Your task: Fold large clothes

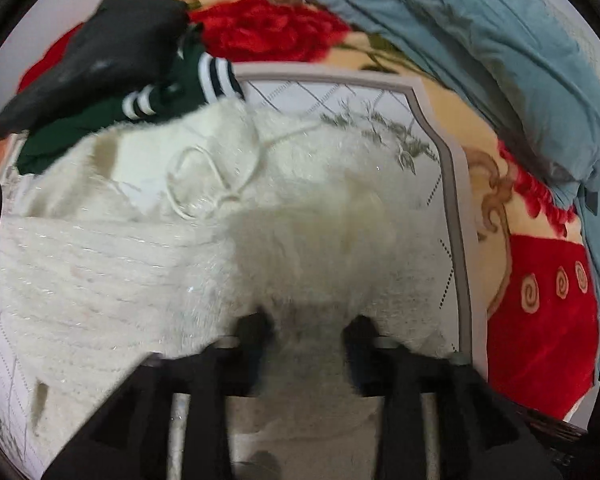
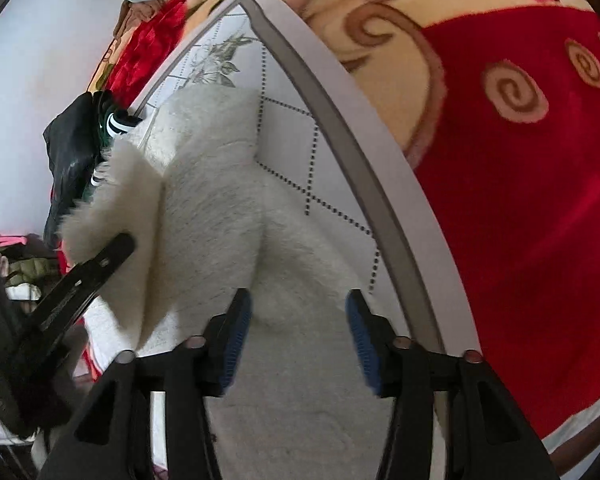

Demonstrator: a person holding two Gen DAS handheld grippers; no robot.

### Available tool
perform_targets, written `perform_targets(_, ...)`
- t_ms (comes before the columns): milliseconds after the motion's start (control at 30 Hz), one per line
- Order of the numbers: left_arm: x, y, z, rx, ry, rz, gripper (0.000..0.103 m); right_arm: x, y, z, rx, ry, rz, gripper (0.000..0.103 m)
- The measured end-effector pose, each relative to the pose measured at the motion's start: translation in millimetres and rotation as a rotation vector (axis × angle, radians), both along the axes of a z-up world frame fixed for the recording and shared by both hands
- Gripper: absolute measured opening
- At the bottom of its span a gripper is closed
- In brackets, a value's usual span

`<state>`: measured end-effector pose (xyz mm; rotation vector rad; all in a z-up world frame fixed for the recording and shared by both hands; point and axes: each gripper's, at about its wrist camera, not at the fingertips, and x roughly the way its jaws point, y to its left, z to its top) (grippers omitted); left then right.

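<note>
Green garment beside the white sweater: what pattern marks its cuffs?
White stripes on the green garment cuffs, clearest in left wrist view.

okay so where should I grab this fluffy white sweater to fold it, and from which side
Probably take the white sweater at the raised ridge where its fuzzy layer doubles over. Come in from the near side with the right gripper, which is open above the fabric: that fold stands proud of the mat, so fingers can close around it.

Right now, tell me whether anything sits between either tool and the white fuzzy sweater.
Nothing visible does. The left tool and right tool both stand open directly over the white fuzzy sweater, with only its fabric between the fingers. The dark clothes pile lies at its far edge, not in the way.
</note>
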<state>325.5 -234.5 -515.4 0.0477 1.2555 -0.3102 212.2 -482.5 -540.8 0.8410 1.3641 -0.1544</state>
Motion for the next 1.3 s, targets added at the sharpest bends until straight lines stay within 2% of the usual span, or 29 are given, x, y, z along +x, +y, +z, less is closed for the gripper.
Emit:
perform_targets(33,2,1,1,-0.012,0.005,-0.006,0.082,1,7,-2,0.008,0.006,-0.004,0.073)
perform_targets(67,4,4,2,-0.018,-0.001,-0.007,0.094,0,3,-3,0.019,0.005,-0.01,0.074)
perform_targets(167,3,23,10,-0.005,-0.04,0.004,0.094,-1,11,-4,0.014,0.005,-0.015,0.075)
perform_targets(267,2,64,16,0.07,-0.073,0.052,0.094,7,2,0,-0.007,0.009,-0.006,0.078)
perform_targets(367,2,123,18,0.189,-0.102,0.154,0.094,22,4,7,-0.019,0.0,0.033,0.078)
perform_targets(467,5,184,13,0.26,-0.091,0.25,0.094,40,15,11,-0.039,-0.006,0.091,0.078)
perform_targets(600,3,229,1,0.359,-0.07,0.326,0.094,54,34,11,-0.097,0.013,0.165,0.078)
perform_targets(667,0,244,-10,0.408,-0.053,0.363,0.094,58,42,5,-0.17,0.062,0.204,0.078)
perform_targets(767,-8,252,-25,0.447,-0.02,0.403,0.094,63,55,-14,-0.32,0.192,0.286,0.078)
perform_targets(833,-16,253,-25,0.453,-0.013,0.413,0.094,64,61,-28,-0.323,0.231,0.337,0.076)
perform_targets(900,-26,251,-21,0.467,-0.002,0.4,0.094,59,64,-36,-0.351,0.312,0.346,0.072)
perform_targets(1000,-58,251,-11,0.468,0.044,0.377,0.094,38,85,-13,-0.219,0.249,0.366,0.072)
perform_targets(1033,-67,252,-10,0.459,0.066,0.371,0.094,30,91,-8,-0.197,0.253,0.374,0.072)
perform_targets(1133,-107,249,-10,0.436,0.15,0.333,0.094,-7,135,3,-0.037,0.251,0.421,0.072)
perform_targets(1200,-131,245,-16,0.421,0.191,0.3,0.094,-31,178,0,0.05,0.26,0.513,0.072)
perform_targets(1300,-167,239,-38,0.436,0.272,0.249,0.094,-61,248,-15,0.061,0.278,0.694,0.072)
